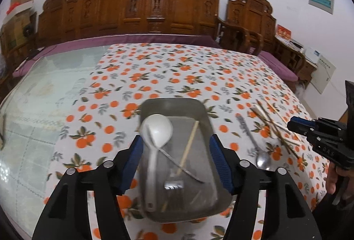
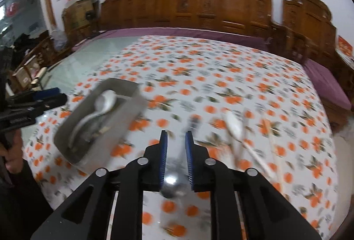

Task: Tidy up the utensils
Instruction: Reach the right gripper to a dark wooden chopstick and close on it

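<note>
Left tongs (image 1: 176, 162) apart over metal tray (image 1: 200, 107) holding white spoon (image 1: 156, 131), fork (image 1: 173, 187), chopstick (image 1: 191, 140). Right tongs (image 2: 176, 158) slightly apart above steel spoon (image 2: 171, 182) on tabletop (image 2: 199, 67), not gripping.

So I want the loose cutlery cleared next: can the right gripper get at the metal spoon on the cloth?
Probably yes. The metal spoon lies bare on the tablecloth right under the right gripper, whose jaws stand slightly apart above it. Nothing covers it; the chopsticks lie beside it.
</note>
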Motion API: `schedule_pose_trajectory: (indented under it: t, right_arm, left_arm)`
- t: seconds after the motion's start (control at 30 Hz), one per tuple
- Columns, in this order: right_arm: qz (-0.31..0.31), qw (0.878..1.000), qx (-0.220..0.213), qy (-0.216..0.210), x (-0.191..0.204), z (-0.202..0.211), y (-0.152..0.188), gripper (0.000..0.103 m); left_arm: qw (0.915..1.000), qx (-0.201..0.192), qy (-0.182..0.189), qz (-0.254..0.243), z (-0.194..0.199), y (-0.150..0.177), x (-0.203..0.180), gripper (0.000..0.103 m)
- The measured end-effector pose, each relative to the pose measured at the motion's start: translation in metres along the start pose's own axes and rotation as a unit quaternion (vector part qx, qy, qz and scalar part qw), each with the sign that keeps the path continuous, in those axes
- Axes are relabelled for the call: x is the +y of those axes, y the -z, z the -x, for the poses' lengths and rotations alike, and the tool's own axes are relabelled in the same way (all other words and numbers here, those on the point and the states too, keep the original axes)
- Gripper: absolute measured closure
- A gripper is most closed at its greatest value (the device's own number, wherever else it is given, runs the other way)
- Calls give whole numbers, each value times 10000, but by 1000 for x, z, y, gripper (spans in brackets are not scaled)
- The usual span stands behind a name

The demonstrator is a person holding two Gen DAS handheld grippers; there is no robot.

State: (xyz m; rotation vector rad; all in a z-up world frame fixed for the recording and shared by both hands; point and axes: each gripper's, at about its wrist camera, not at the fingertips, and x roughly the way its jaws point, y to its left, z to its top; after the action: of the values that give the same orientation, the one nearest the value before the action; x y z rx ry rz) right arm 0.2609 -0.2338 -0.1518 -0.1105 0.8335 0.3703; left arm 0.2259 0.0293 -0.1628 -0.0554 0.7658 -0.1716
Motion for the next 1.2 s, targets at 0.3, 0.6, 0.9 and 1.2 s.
schedule_pose_trajectory:
  t: [0.3, 0.6, 0.9, 1.2]
  right_arm:
    - [-235, 9990, 63, 368, -52, -4, 29, 74]
    - [-373, 9985, 345, 222, -64, -35, 50, 74]
    - [-516, 9969, 587, 110, -72, -65, 42, 74]
    - [-878, 9937, 694, -81, -85, -66, 44, 94]
  left_arm:
    - [9990, 57, 392, -214, 4, 11, -44, 38]
    - [9971, 76, 488, -575, 3, 21, -80, 37]
    - [9973, 130, 391, -611, -8, 29, -93, 37]
    - [9957, 278, 397, -787, -24, 39, -118, 37]
